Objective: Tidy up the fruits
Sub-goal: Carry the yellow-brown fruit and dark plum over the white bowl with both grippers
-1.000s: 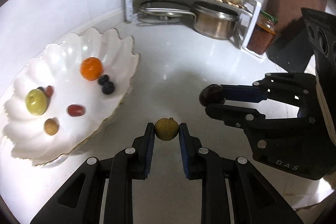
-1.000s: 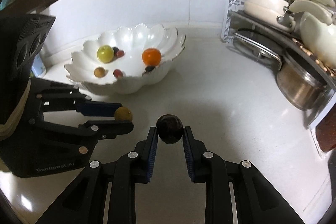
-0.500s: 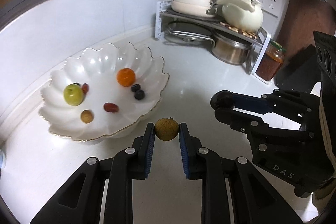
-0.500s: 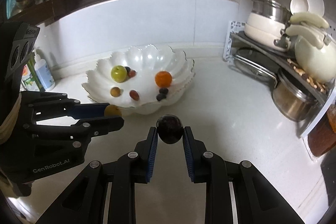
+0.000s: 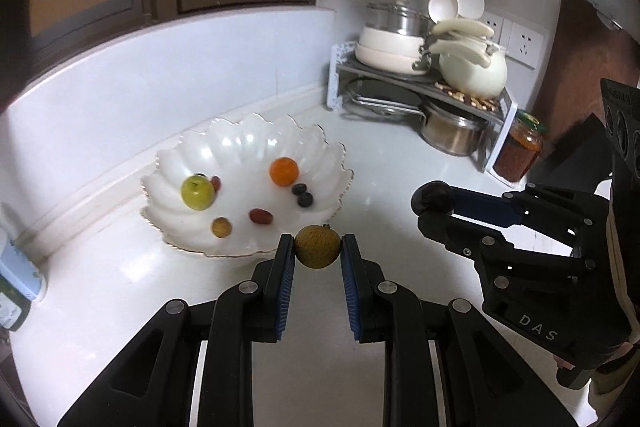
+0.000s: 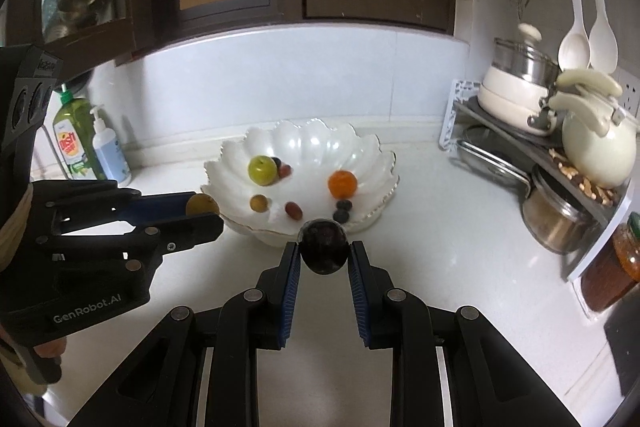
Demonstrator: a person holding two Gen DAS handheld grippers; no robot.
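Both hand-held grippers up off the surface, each carrying fruit.
The left hand-held gripper (image 5: 317, 251) clamps a yellow-brown fruit (image 5: 317, 246); the right hand-held gripper (image 6: 324, 254) grips a dark plum (image 6: 323, 246). Both tilt downward before the scalloped white bowl (image 6: 374, 147).

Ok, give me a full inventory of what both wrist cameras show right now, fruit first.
bowl: 1, white scalloped, on the counter by the wall
green fruit: 1, yellow-green, bowl's left side
orange: 1, orange, bowl's right side
blueberries: 2, dark blue, beside the orange
red fruits: 2, dark red, one mid-bowl, one behind the green fruit
small tan fruit: 1, bowl front
rough yellow-brown fruit: 1, held off the counter
dark fruit: 1, near black, held off the counter
pot rack: 1, grey, corner, with pots and kettle
jar: 1, orange-red contents, beside the rack
bottles: 2, green and white, left by the wall
left gripper: fingers shut on the yellow-brown fruit
right gripper: fingers shut on the dark fruit
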